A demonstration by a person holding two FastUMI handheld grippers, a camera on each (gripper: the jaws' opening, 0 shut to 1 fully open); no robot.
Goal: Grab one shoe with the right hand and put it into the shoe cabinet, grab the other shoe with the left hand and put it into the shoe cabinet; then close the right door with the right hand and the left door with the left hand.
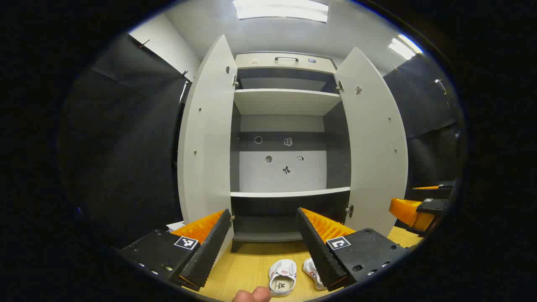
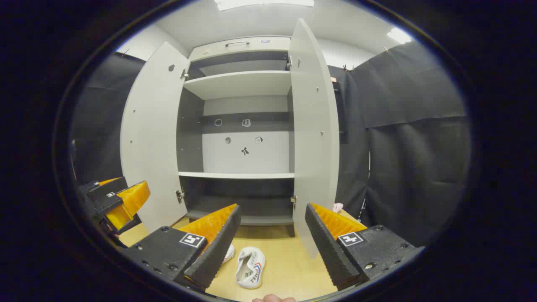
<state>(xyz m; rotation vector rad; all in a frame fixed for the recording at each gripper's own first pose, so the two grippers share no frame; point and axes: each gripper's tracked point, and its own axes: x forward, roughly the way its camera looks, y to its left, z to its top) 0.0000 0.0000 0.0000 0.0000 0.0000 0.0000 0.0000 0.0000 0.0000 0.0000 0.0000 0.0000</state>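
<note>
Two white fabric shoes (image 1: 282, 277) (image 2: 250, 266) side by side on pale wooden floor (image 1: 247, 268) before tall grey cabinet (image 1: 287, 138), both doors wide. Left hand-held gripper (image 1: 264, 235) and right hand-held gripper (image 2: 272, 230) spread apart, empty. Nothing stowed yet.

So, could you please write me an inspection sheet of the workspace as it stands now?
Surface: pale wooden floor, two shoes lying on it.
Job's things: white sneaker pair in front of the tall grey shoe cabinet; left door and right door both wide open; shelves bare.
Clutter: small stickers on the cabinet's back panel.
Grippers: left gripper open, holding nothing; right gripper open, holding nothing.
Cables: nothing seen.
Surroundings: black cloth walls, ceiling lights.
</note>
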